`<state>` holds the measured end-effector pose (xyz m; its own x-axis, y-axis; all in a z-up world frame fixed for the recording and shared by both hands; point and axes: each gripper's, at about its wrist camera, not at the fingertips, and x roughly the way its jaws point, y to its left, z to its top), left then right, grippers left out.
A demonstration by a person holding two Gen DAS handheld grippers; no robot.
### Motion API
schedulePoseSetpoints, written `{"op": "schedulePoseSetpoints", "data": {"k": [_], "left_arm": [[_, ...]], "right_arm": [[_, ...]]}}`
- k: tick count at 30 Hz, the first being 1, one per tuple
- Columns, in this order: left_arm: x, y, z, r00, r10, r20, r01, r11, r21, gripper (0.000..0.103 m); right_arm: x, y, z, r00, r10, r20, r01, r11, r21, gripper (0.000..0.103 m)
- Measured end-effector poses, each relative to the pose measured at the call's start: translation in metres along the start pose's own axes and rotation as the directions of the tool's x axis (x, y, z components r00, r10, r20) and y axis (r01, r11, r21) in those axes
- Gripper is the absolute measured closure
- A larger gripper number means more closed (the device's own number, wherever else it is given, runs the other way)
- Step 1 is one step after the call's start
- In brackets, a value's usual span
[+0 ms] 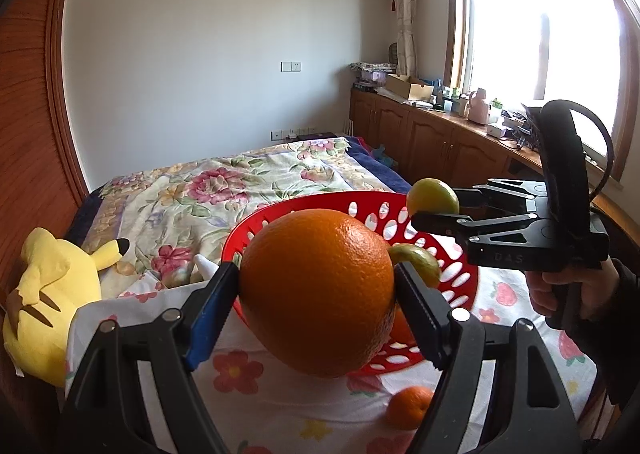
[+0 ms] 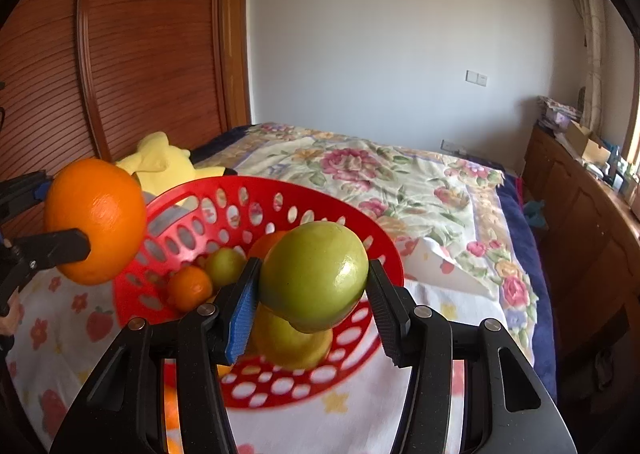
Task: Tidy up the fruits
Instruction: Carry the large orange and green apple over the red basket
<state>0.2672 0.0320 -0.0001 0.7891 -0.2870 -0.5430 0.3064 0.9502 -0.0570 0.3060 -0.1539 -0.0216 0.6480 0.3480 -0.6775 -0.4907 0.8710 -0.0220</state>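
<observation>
Large orange (image 1: 316, 294) clamped between left fingers (image 1: 212, 302), green fruit (image 2: 314, 276) between right fingers (image 2: 244, 302).

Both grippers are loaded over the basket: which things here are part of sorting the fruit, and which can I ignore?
Part of the job: big orange in the left gripper; green fruit in the right gripper; red basket with fruit already inside; small orange on the cloth.

Just lying about: yellow plush toy, floral bedspread, windowsill clutter.
</observation>
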Motion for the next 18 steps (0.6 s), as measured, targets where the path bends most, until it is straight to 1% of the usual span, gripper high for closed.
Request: {"op": "schedulePoseSetpoints", "data": {"k": [7,10,14,18], "left_arm": [[0.027,0.009,0.008,1.000,-0.008,-0.021,0.008,1.000,-0.001,0.025],[0.040,0.010,0.012,0.999,-0.009,-0.032,0.010,1.000,0.009,0.025],[0.055,0.015,0.015,0.999,-0.013,-0.046,0.013,1.000,0.008,0.025],[0.069,0.019,0.017,0.998,-0.008,-0.070,0.008,1.000,0.010,0.025]], "right_arm": [[0.025,-0.007,0.002,1.000,0.023,-0.010,-0.022,1.000,0.019,0.050],[0.030,-0.006,0.000,0.999,0.037,-0.009,-0.037,0.999,0.019,0.050],[0.036,-0.002,-0.003,1.000,0.025,-0.016,-0.024,1.000,0.003,0.050],[0.038,-0.005,-0.004,0.999,0.040,-0.015,-0.039,0.999,0.024,0.050]]}}
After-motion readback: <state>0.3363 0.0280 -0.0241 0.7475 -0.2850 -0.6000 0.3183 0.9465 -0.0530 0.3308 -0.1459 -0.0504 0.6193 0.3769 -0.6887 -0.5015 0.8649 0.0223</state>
